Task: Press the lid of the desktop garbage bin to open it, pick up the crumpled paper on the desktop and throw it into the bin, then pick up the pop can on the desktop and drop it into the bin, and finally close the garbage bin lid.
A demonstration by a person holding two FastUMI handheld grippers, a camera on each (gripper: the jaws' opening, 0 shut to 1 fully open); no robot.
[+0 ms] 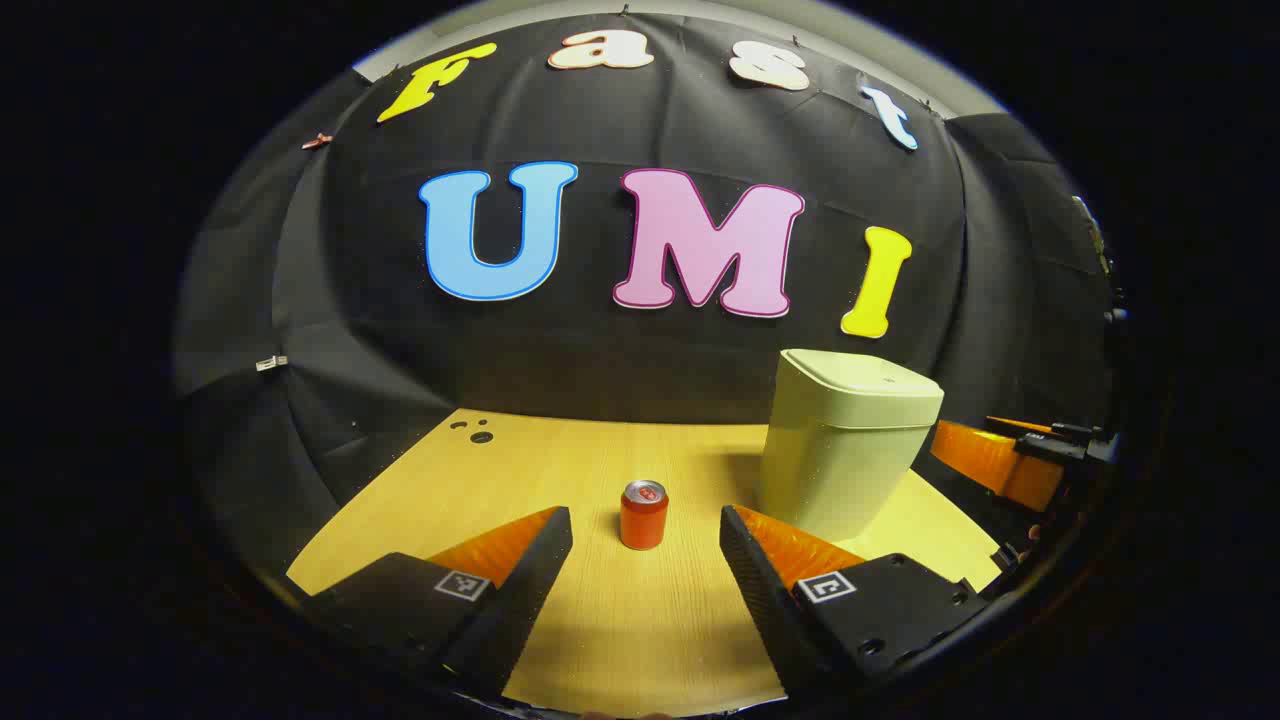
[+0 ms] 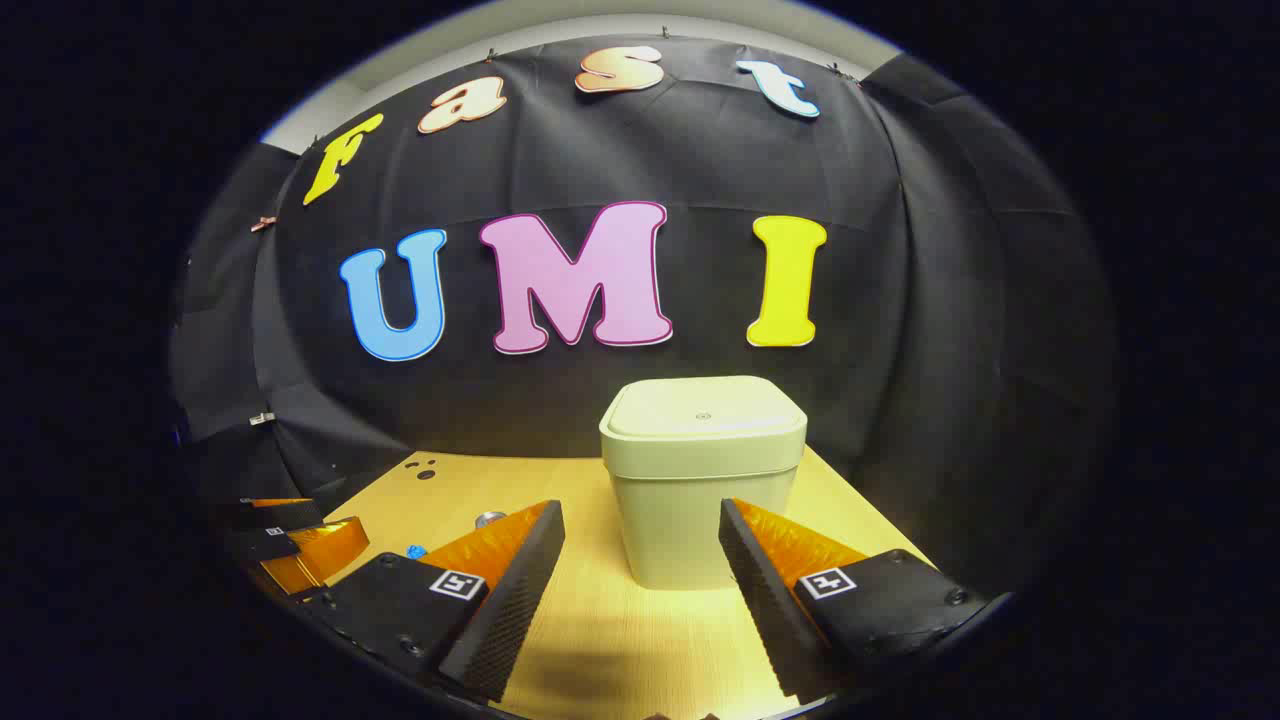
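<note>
Bin [image 2: 700, 480], pale green with its lid [image 2: 705, 405] closed, stands on a wooden table [image 1: 600, 620]. Just left of the bin, a red can [image 1: 643, 514] stands upright. Left gripper [image 1: 645, 545] faces the can, fingers spread apart; right gripper [image 2: 640, 545] faces the bin, fingers likewise apart.

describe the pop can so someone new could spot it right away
Start at the wooden table, where a pale green bin stands toward the right. The pop can stands upright left of the bin, apart from it. It is small, red and silver-topped.
</note>
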